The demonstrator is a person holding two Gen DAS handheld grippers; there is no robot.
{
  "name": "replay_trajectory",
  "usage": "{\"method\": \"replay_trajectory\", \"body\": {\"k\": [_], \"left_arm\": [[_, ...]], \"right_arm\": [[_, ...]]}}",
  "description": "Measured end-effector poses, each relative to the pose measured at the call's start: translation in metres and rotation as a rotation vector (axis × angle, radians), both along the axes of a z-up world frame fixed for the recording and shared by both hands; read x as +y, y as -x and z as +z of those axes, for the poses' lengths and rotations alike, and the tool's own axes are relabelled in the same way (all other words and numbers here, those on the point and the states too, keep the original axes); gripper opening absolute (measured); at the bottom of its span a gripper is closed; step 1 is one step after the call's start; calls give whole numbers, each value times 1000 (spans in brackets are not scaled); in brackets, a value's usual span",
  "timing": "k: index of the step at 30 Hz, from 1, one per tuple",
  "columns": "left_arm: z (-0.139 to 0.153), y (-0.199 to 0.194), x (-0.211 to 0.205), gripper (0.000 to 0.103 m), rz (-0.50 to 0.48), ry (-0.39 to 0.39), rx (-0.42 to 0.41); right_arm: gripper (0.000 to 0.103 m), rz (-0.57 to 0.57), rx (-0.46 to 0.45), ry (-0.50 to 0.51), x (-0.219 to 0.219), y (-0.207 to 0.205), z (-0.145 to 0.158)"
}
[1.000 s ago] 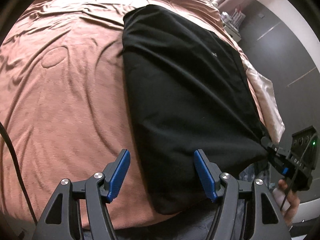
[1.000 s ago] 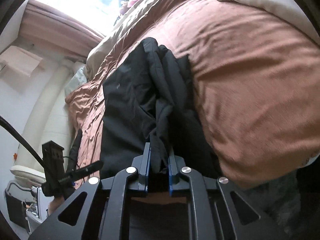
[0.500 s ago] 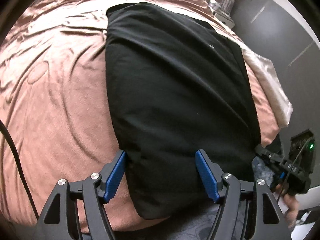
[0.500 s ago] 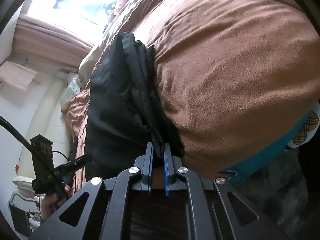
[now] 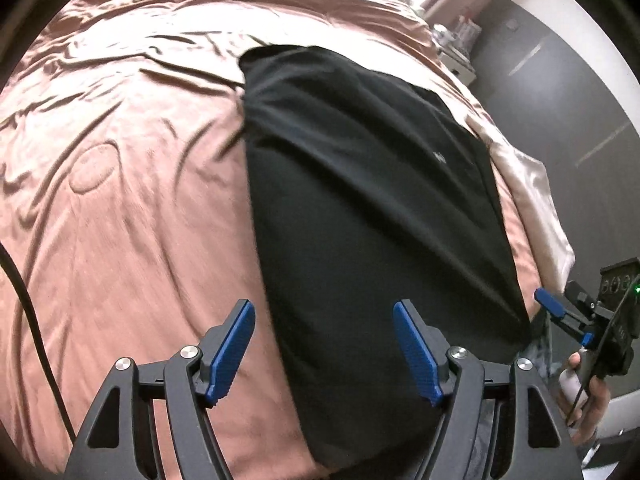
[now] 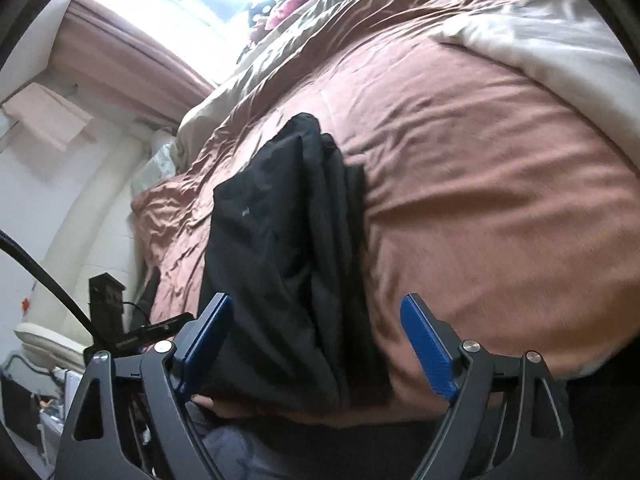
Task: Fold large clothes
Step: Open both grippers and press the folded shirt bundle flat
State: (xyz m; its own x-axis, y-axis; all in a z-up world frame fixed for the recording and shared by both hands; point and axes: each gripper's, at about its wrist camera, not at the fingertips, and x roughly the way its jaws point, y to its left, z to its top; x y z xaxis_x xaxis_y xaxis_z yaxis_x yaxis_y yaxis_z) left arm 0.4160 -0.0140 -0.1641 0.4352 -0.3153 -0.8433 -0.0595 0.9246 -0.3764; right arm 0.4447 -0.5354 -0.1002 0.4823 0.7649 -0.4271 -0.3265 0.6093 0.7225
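A folded black fabric garment [image 5: 372, 216] lay on the bed's rumpled brown satin bedspread [image 5: 132, 168], filling the frame's centre. The left hand-held gripper [image 5: 324, 346] and right hand-held gripper [image 6: 316, 344] both stood apart, holding nothing.

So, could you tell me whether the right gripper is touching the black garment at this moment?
Apart. In the right wrist view the right gripper has its jaws spread wide, and the black garment lies on the bedspread between and beyond the fingers, with neither pad pressing it.
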Motion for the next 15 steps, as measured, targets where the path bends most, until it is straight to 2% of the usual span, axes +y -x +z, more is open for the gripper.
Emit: {"method": "replay_trajectory", "body": {"k": [8,15], "left_arm": [[-4,-38,20,73,38,69,-15],[-11,-69,29,73,60,99,-22]], "right_arm": [[85,139,104,-98,27,-95,-19],[85,181,132,-100,56,-142,-31]]}}
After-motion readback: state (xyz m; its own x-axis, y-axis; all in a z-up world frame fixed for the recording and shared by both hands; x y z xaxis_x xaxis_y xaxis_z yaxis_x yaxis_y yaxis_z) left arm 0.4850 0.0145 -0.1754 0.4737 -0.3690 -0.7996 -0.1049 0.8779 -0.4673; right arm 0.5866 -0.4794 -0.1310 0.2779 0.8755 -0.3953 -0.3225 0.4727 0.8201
